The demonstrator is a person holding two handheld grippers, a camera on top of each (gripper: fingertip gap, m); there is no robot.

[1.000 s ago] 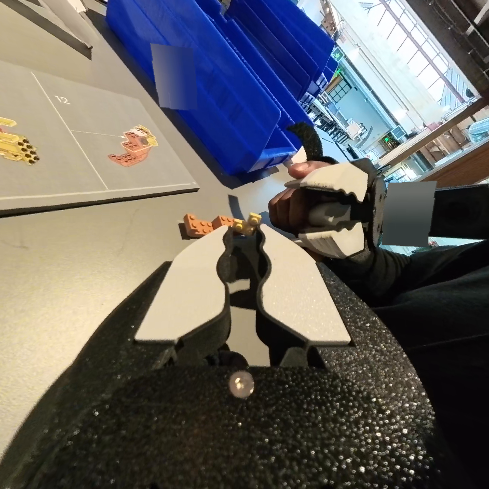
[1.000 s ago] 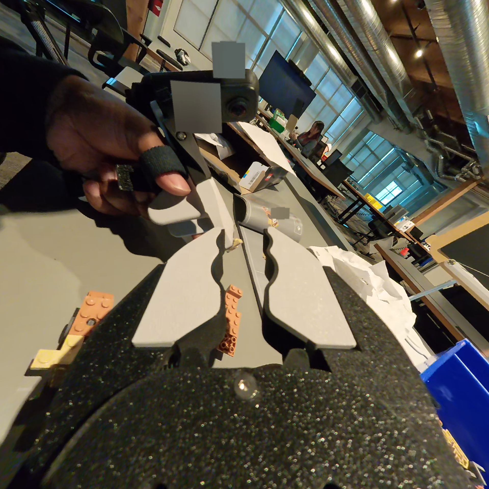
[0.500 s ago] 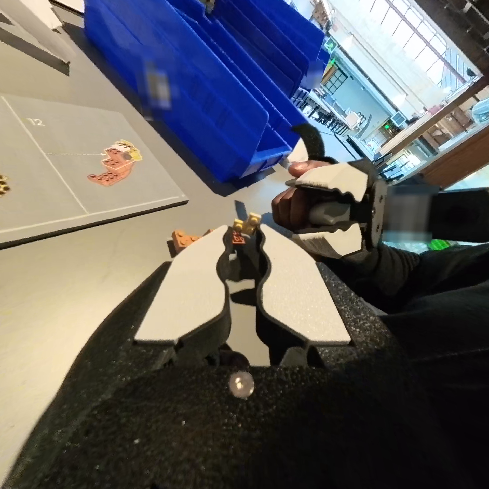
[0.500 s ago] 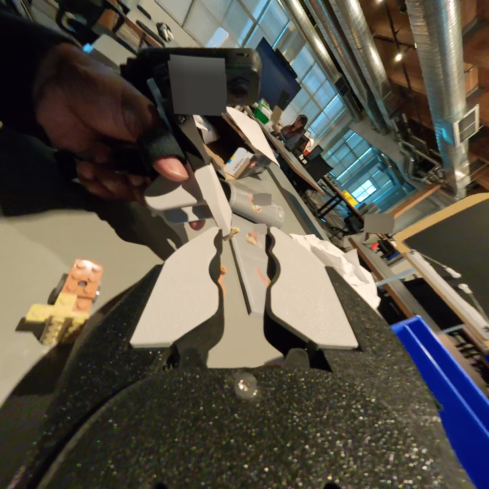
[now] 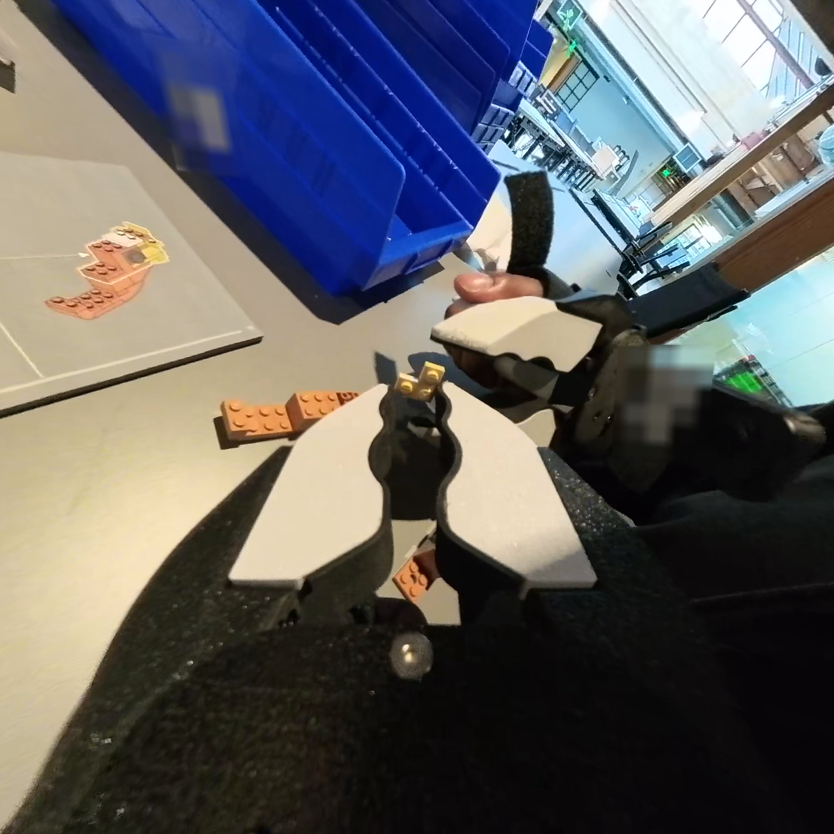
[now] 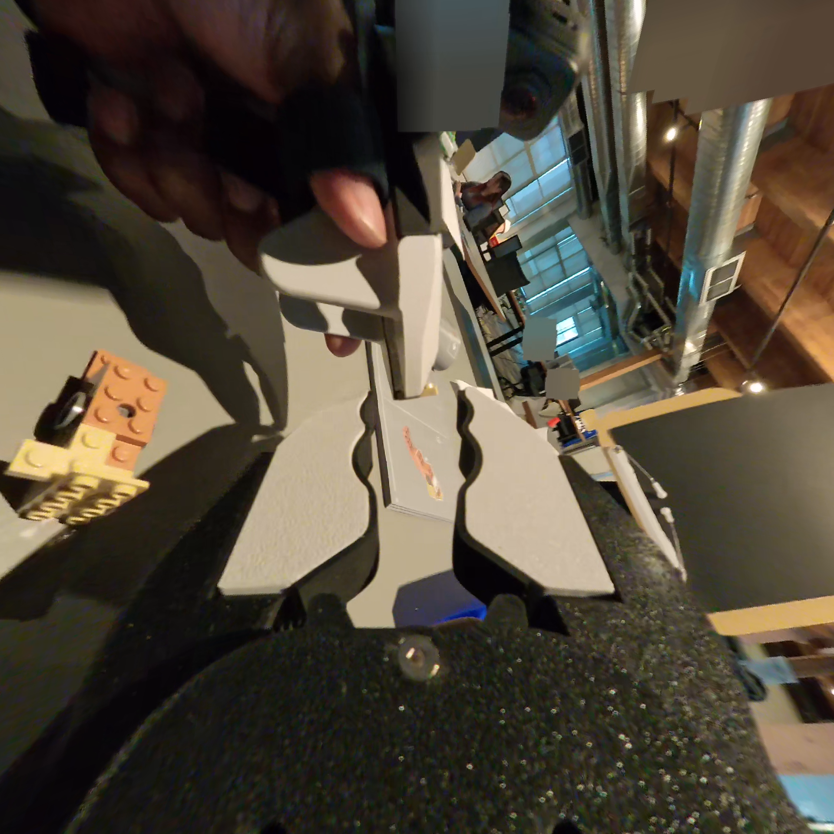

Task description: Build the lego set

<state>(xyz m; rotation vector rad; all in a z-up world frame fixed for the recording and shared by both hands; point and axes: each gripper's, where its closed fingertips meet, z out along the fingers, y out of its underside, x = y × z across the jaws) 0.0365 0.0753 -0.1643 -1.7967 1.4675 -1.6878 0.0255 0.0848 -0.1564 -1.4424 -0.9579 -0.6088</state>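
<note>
My left gripper is shut on a small tan L-shaped plate, held above the grey table. A brown brick assembly lies on the table just left of its tips. Another brown piece shows through the gap low between the fingers. My right gripper is open and empty; it also shows in the left wrist view, close to the right of the tan plate. In the right wrist view the left gripper hangs just above my fingertips. A brown and tan assembly with a black wheel sits at the left.
An open instruction booklet lies on the table at the left; it also shows between the right gripper's fingers. A row of blue bins stands behind it. A person's hands hold both grippers.
The left gripper kept its hold on the tan plate and moved right, away from the brown assembly. The right view has swung: the booklet, not the brown strip, now lies between its fingers.
</note>
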